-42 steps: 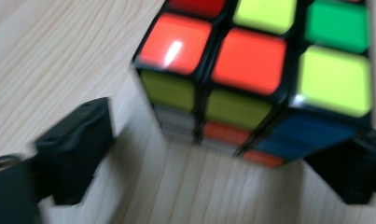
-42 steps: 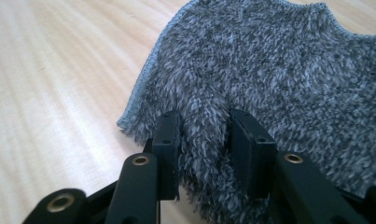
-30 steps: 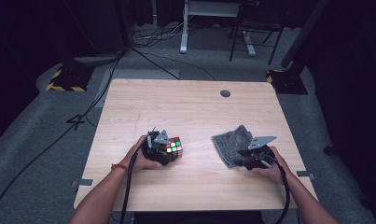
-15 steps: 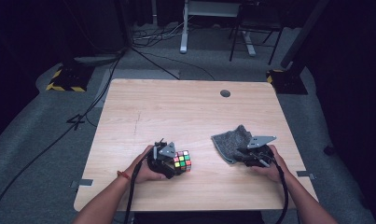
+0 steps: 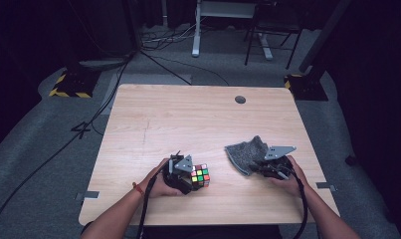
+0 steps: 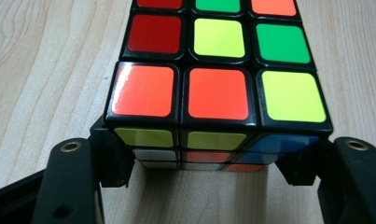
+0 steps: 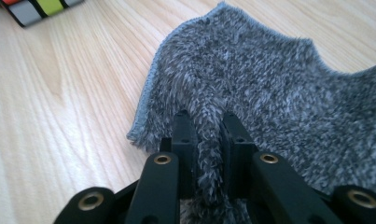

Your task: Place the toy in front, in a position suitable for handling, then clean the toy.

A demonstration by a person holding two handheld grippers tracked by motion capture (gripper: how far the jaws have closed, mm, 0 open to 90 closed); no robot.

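Grey and fuzzy, the cloth [image 7: 251,88] lies rumpled on the pale wooden table [image 5: 188,119], toward the person's right and near the front edge, and a ridge of its pile is pinched between the jaws of the right gripper [image 7: 208,135], which have just been closing and now stand nearly together with the fabric bunched up between them. In the high view that gripper sits at the cloth's near corner, most of the cloth [image 5: 247,153] spreading away from it flat on the wood. Well apart to the left, the puzzle cube [image 6: 218,79] rests on the table with its scrambled red, orange, yellow and green stickers upward; the left gripper [image 6: 211,163] clamps it from both sides, the pads pressed against its lower layers. From above, the cube [image 5: 200,176] sits just ahead of the person's left hand [image 5: 158,181], near the front of the table. Judging from this, both grasps are made, so the picking-up part looks done. What seems left is the actual work: bringing cloth and cube together, probably to wipe the cube's faces. Neither thing appears lifted clear of the wood yet, and the two are not touching.
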